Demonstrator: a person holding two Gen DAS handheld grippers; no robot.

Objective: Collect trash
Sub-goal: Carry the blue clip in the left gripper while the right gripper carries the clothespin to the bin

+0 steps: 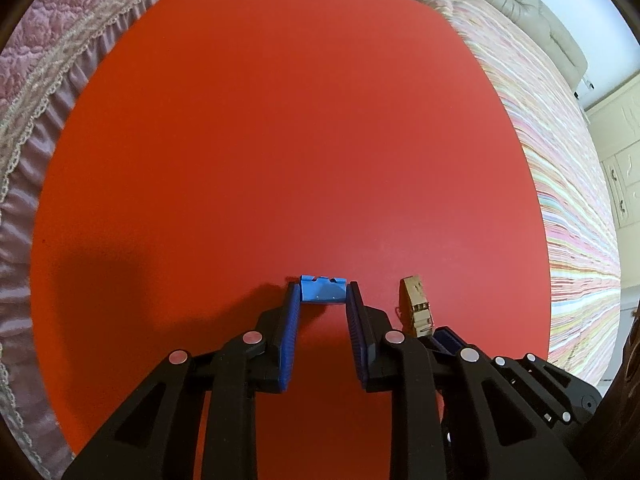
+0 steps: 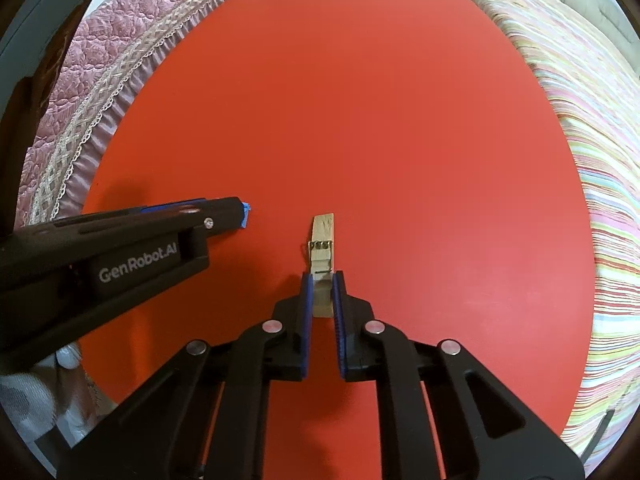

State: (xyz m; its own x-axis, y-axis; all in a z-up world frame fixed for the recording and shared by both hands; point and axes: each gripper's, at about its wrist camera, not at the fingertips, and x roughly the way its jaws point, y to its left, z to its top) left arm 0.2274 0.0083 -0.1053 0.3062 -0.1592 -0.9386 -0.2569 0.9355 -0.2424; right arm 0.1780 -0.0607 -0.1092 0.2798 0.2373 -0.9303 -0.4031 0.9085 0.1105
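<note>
A small blue plastic piece (image 1: 323, 290) sits on the red table (image 1: 280, 140), clamped between the blue pads of my left gripper (image 1: 323, 294). From the right wrist view only its tip (image 2: 245, 216) pokes out past the left gripper (image 2: 240, 213). A wooden clothespin (image 2: 323, 240) with a metal spring lies lengthwise on the red table (image 2: 380, 120). My right gripper (image 2: 322, 280) is shut on its near end. The same clothespin (image 1: 416, 306) shows just right of the left gripper, with the right gripper's fingertip (image 1: 446, 340) behind it.
A pink quilted bedspread with lace trim (image 2: 100, 92) borders the table on the left. A striped multicolour cover (image 2: 592, 160) runs along the right side. Beige cushions (image 1: 520, 4) and a white cabinet (image 1: 624, 184) lie beyond.
</note>
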